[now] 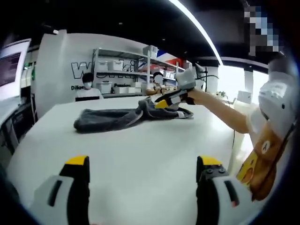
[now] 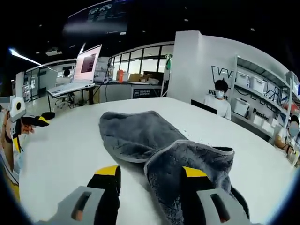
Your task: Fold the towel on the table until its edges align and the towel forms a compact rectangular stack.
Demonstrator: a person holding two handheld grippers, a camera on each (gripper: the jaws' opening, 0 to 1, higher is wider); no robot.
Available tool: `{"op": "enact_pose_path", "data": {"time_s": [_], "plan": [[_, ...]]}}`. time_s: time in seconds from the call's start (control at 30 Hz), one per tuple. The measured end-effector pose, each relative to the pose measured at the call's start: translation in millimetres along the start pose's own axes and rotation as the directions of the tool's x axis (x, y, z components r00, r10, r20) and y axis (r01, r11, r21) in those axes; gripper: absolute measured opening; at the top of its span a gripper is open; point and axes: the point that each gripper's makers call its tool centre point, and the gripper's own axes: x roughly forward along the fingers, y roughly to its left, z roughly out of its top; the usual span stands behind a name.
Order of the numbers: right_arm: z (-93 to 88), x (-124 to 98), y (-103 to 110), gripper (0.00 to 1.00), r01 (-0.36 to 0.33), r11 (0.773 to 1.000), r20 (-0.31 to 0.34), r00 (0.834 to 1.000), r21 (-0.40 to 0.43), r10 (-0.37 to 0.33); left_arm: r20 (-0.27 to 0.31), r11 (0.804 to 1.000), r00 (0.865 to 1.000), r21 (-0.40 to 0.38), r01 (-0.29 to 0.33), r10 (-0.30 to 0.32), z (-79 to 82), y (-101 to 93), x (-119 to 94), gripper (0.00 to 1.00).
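A dark grey towel [image 1: 112,119] lies crumpled on the white table [image 1: 140,154], well beyond my left gripper [image 1: 145,164]. That gripper is open, its jaws wide apart over bare tabletop. My right gripper [image 1: 161,101] reaches in from the right to the towel's right end, where the cloth is bunched up. In the right gripper view the towel [image 2: 140,133] spreads out ahead, and a folded flap with a light hem wraps around the right jaw. The right gripper [image 2: 151,172] is open, its left jaw over bare table. The left gripper [image 2: 33,127] shows at the far left, in a hand.
The person's arm [image 1: 220,110] stretches over the table's right edge. Two seated people [image 1: 88,86] are behind the far edge, in front of shelves with white bins [image 1: 117,65]. A desk with a laptop [image 2: 86,65] stands beyond the table.
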Motion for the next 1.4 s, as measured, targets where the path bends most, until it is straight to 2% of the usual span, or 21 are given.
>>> {"op": "enact_pose_path", "data": {"time_s": [0.2,0.37,1.03,1.4], "plan": [[2.3,17,-9,0.42,0.01,0.999,0.012,1.0,0.043,-0.011,0.013,1.0,1.0,0.002,-0.02,0.02,4.4,5.6,-4,0.99],[-2.0,27,-15,0.41,0.011,0.998,0.006,1.0,0.063,-0.012,0.008,1.0,1.0,-0.005,-0.016,0.016,0.2,4.3,-3,0.99],[8.9,34,-6,0.2,-0.016,0.999,0.059,0.998,0.045,0.013,0.007,1.0,1.0,-0.016,-0.012,0.013,-1.5,4.7,-2,0.99],[9.7,36,-7,0.04,-0.022,0.999,0.072,0.997,0.026,0.02,0.004,1.0,1.0,-0.018,-0.014,0.014,-2.7,5.5,-3,0.99]]}}
